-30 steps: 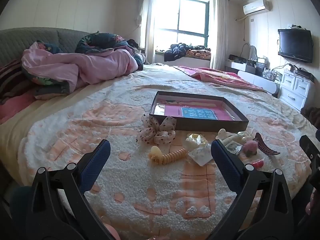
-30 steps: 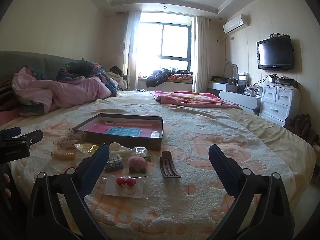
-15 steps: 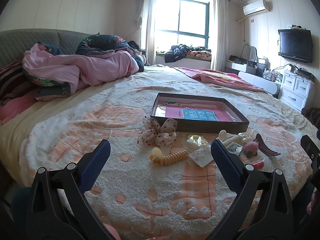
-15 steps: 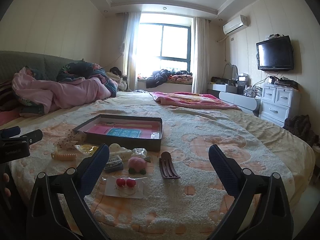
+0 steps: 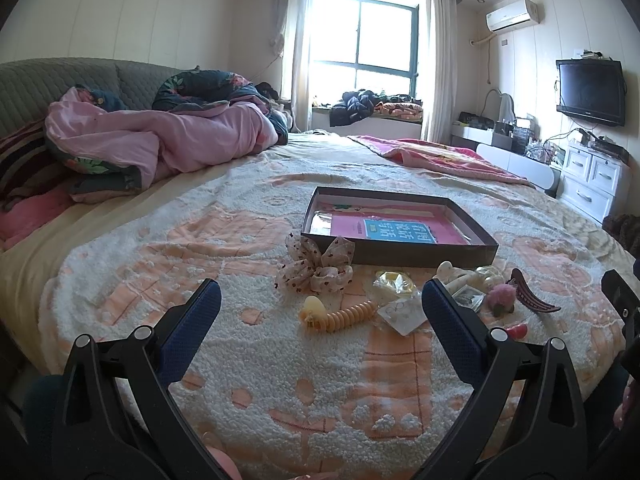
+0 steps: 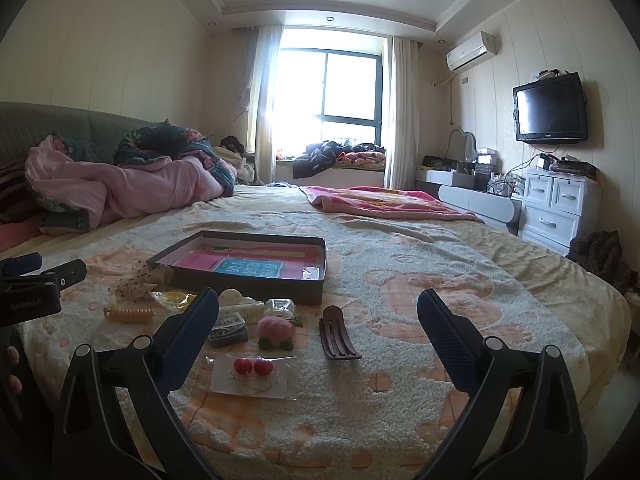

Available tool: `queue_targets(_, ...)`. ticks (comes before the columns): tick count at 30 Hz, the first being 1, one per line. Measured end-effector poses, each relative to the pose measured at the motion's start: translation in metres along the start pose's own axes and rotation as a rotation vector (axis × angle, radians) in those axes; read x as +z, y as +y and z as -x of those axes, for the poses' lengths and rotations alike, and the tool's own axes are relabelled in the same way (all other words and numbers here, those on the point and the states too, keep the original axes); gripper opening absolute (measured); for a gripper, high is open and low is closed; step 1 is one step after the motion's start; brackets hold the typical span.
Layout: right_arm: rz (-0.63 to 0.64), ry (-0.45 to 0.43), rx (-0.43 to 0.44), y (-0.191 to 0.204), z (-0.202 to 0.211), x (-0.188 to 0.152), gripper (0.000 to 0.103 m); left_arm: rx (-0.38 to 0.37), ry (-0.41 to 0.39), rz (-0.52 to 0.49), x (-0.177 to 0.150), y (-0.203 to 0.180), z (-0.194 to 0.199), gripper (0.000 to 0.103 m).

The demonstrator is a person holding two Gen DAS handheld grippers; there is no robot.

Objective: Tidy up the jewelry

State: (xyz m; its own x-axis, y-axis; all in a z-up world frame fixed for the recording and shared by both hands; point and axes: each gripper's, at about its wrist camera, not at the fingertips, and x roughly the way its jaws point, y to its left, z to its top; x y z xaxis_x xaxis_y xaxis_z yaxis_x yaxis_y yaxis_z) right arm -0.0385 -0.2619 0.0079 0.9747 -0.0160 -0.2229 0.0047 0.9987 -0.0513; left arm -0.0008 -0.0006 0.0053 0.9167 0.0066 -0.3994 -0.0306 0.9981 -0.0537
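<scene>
Both hand-held grippers hang above the near edge of a bed [image 5: 248, 360] covered in a white and peach fleecy blanket, and neither holds anything. The left hand-held gripper [image 5: 320, 312] has its blue-padded jaws spread wide, and the right hand-held gripper [image 6: 318, 316] is spread just as wide.

A shallow dark box [image 5: 424, 258] lies on the blanket beyond the jewelry, with a pink sheet and a blue printed card flat on its bottom. Touching its near left corner is a spotted fabric bow [image 5: 316, 268]. Just in front of the bow lies a yellow spiral hair clip [image 5: 340, 318], with a small clear packet [image 5: 402, 314] beside it and a yellow item in plastic [image 5: 394, 284] a little farther back.

In the right wrist view, a white card carrying two red bead earrings [image 6: 253, 367] lies nearest, between the jaws. Behind it sits a pink fuzzy ball ornament [image 6: 276, 330], and to its right a dark red hair claw [image 6: 336, 338]. A cream clip [image 6: 238, 300] and a small dark case [image 6: 228, 330] lie close to the box's front wall.

A heap of pink bedding [image 5: 160, 144] sits well apart at the far left of the bed.
</scene>
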Motion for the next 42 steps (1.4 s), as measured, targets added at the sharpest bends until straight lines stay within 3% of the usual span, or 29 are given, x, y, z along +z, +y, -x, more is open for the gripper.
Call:
queue_targets(25,0.002,0.009,0.014,0.005,-0.005,0.001,0.097,0.008,0.009,0.008,0.004,0.004,0.0,0.092)
queue_targets(42,0.073,0.122,0.186,0.047,-0.037,-0.002,0.097,0.071,0.037,0.088,0.003,0.035,-0.015,0.092)
